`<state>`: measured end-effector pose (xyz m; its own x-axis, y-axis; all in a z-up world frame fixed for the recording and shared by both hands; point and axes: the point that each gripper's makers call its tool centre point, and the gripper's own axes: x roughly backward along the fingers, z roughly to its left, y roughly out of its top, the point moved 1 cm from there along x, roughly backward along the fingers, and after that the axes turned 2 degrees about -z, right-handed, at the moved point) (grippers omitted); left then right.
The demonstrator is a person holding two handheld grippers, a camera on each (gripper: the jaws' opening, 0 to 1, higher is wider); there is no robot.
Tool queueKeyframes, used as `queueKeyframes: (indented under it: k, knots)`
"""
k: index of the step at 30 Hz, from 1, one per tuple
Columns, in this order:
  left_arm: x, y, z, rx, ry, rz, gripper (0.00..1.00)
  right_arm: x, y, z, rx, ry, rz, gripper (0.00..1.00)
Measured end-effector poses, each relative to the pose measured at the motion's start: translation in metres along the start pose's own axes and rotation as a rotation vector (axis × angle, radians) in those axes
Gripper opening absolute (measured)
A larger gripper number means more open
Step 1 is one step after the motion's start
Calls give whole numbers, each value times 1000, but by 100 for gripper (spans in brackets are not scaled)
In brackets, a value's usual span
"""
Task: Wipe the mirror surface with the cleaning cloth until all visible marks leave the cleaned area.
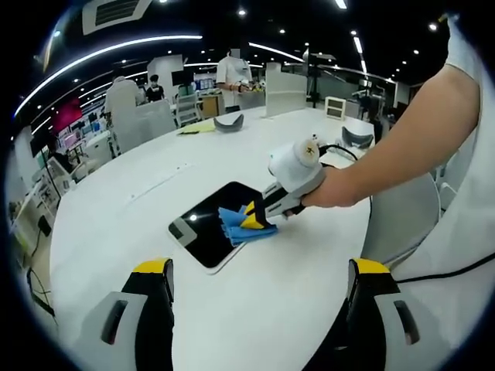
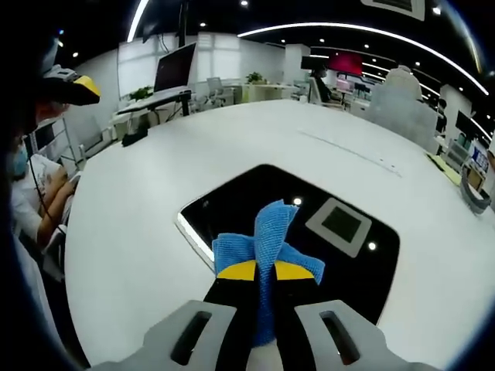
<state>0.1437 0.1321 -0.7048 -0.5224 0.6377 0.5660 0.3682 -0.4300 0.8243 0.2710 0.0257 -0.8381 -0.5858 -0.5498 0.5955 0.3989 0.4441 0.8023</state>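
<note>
White round table (image 1: 155,209) — grey headsets (image 1: 229,122) at its far edge, monitor (image 2: 175,68) beyond.

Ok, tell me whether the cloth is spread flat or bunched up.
Bunched up. The blue cleaning cloth is pinched between the right gripper's jaws, its folds sticking up over the mirror on the white table.

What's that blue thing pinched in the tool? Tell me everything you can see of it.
It is a cleaning cloth, bright blue, with a fine woven texture like microfibre. It is bunched and folded, one corner sticking up past the jaws. The right gripper pinches it between its yellow-tipped jaws, shut on it. The cloth rests on the dark, glossy mirror, near the edge closest to the gripper, and part of it hangs over the mirror's pale border. In the left gripper view the cloth lies at the mirror's right corner.
</note>
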Motion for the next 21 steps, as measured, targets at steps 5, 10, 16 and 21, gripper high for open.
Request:
queueKeyframes:
  k: [5,10,16,21]
  knots:
    - [1,-2,2,4,4,4,94,-5,4,-3,1,-3,0,2]
    - [3,-4,5,11,10,6,94,-10,7,-8,-4,-3,1,1]
    - [5,-6,9,13,19,9,94,-15,11,-12,-4,-7,4,1]
    - [5,-7,13,16,22,11,94,-19,13,-16,-4,-7,4,1]
